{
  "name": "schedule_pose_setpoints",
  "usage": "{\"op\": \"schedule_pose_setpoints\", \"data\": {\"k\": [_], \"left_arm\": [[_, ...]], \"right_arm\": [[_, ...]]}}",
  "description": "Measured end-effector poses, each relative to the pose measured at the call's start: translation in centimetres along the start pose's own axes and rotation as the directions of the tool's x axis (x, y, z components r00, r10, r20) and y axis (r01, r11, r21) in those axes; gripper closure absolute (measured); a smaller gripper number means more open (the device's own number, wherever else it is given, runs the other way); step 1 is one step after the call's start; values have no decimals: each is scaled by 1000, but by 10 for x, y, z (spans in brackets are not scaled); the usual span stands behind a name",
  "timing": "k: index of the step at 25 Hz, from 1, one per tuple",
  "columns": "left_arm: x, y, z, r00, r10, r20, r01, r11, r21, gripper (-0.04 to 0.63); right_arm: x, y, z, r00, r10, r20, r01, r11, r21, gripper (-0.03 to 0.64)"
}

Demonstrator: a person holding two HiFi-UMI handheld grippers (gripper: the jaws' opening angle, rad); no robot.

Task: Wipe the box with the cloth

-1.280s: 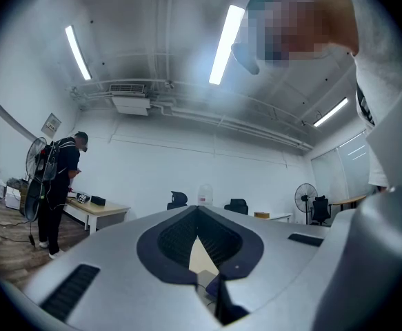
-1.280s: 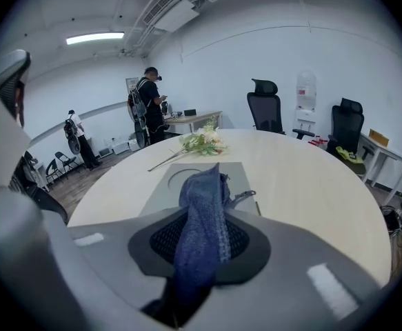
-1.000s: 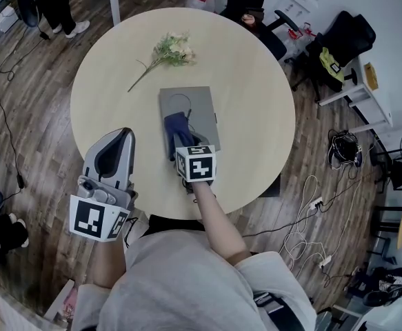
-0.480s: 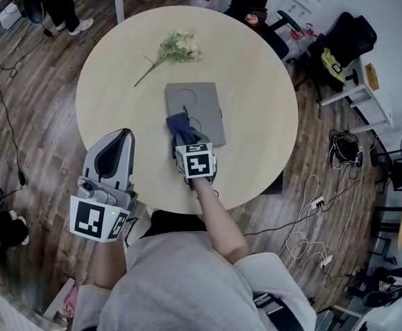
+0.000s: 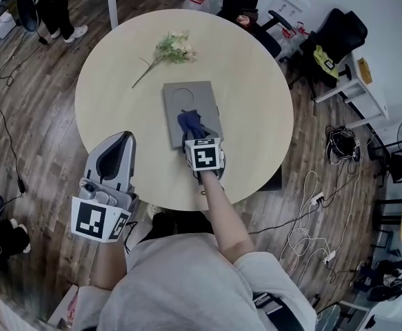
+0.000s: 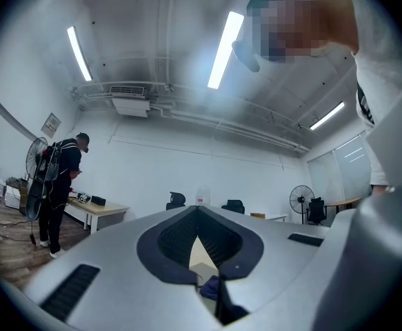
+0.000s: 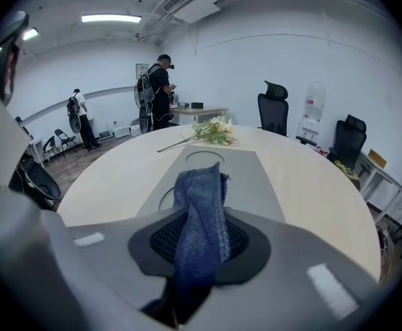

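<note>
The left hand-held gripper, jaws closed on nothing, faces a distant person standing at a desk.

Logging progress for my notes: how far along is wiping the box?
Done: the cloth is picked up, clamped in the right gripper. In hand: it lies on the near half of the box. Left: the far half is uncovered; how much is clean cannot be told. The left gripper hangs shut, away from the box.

Flower sprig lies on round table, possibly artificial.
</note>
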State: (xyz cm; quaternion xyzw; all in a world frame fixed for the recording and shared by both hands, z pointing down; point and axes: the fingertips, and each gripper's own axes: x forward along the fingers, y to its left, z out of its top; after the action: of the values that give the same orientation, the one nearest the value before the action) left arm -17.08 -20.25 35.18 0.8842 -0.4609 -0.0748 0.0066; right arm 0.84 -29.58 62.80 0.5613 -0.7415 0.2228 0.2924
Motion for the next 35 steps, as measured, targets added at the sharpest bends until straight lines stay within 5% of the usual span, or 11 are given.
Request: {"op": "schedule_pose_setpoints", "data": {"k": [15, 35], "left_arm": [[-4, -4, 6, 999, 38, 16, -38, 999, 11, 588], [0, -54, 13, 997, 81, 12, -81, 995, 50, 588]], "right_arm": [[-12, -56, -8, 996, -87, 15, 86, 995, 53, 534], [-30, -109, -25, 996, -87, 18, 85, 990, 116, 534]]}}
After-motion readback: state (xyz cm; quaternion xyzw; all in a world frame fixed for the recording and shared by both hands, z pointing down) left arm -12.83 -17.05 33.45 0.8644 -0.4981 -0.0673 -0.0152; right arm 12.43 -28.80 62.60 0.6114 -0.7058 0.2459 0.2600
